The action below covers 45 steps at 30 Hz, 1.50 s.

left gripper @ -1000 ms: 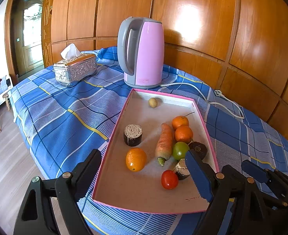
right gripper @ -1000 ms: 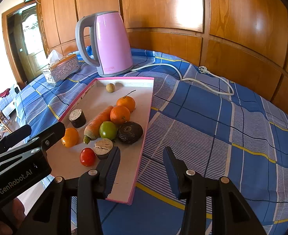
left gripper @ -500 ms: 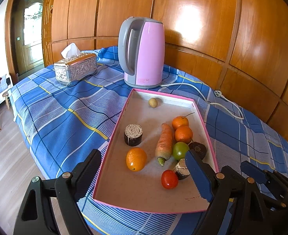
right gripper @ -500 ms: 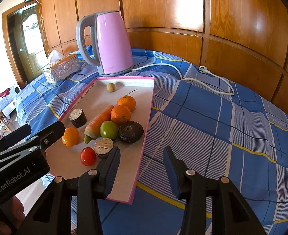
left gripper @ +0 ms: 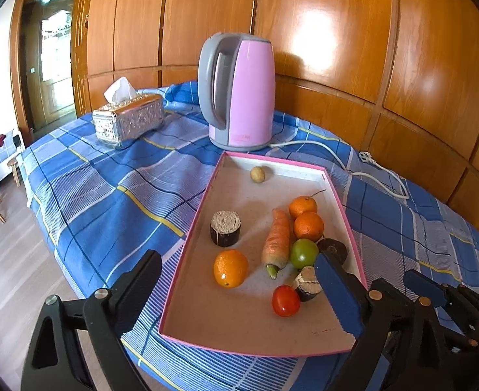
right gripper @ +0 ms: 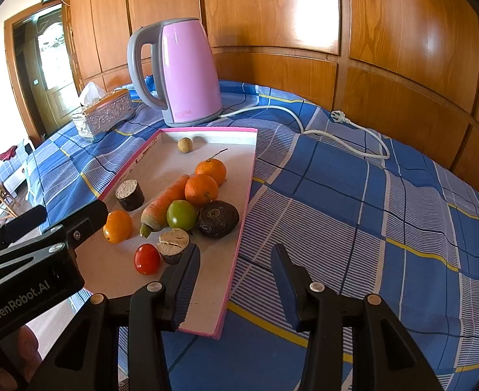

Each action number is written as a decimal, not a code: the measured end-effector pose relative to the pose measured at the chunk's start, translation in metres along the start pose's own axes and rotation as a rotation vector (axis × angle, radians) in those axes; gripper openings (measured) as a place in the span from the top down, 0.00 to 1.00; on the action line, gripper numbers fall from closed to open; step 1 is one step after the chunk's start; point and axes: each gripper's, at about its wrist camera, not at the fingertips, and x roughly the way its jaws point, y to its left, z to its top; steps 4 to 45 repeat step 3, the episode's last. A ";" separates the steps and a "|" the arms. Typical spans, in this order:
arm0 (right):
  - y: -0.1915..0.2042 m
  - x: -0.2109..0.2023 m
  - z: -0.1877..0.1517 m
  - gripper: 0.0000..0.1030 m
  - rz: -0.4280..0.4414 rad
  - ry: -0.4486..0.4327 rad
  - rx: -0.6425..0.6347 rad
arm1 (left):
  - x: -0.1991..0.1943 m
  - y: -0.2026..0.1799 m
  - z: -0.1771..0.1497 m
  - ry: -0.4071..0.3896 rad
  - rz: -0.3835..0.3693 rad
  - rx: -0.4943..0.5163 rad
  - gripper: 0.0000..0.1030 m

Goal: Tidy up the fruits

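Note:
A pink-rimmed tray [left gripper: 187,228] [right gripper: 239,208] on the blue checked cloth holds an orange [left gripper: 230,267] [right gripper: 117,226], a carrot [left gripper: 276,239] [right gripper: 166,200], two tangerines [left gripper: 307,226] [right gripper: 202,189], a green fruit [left gripper: 303,252] [right gripper: 181,213], a red tomato [left gripper: 285,300] [right gripper: 146,258], a small pale fruit [left gripper: 258,174] [right gripper: 185,145] and dark cut pieces [left gripper: 225,228] [right gripper: 129,194]. My left gripper [left gripper: 239,293] is open and empty at the tray's near end. My right gripper [right gripper: 236,277] is open and empty over the tray's right corner.
A pink kettle [left gripper: 239,91] [right gripper: 177,71] stands behind the tray, its white cord [right gripper: 337,130] across the cloth to the right. A silver tissue box [left gripper: 128,120] [right gripper: 104,114] sits at the back left. The table edge drops to the floor on the left.

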 end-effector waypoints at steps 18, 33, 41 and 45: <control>-0.003 -0.001 -0.001 0.55 0.000 -0.001 0.008 | 0.000 0.000 0.001 0.003 -0.011 -0.004 0.08; -0.003 -0.001 -0.001 0.55 0.000 -0.001 0.008 | 0.000 0.000 0.001 0.003 -0.011 -0.004 0.08; -0.003 -0.001 -0.001 0.55 0.000 -0.001 0.008 | 0.000 0.000 0.001 0.003 -0.011 -0.004 0.08; -0.003 -0.001 -0.001 0.55 0.000 -0.001 0.008 | 0.000 0.000 0.001 0.003 -0.011 -0.004 0.08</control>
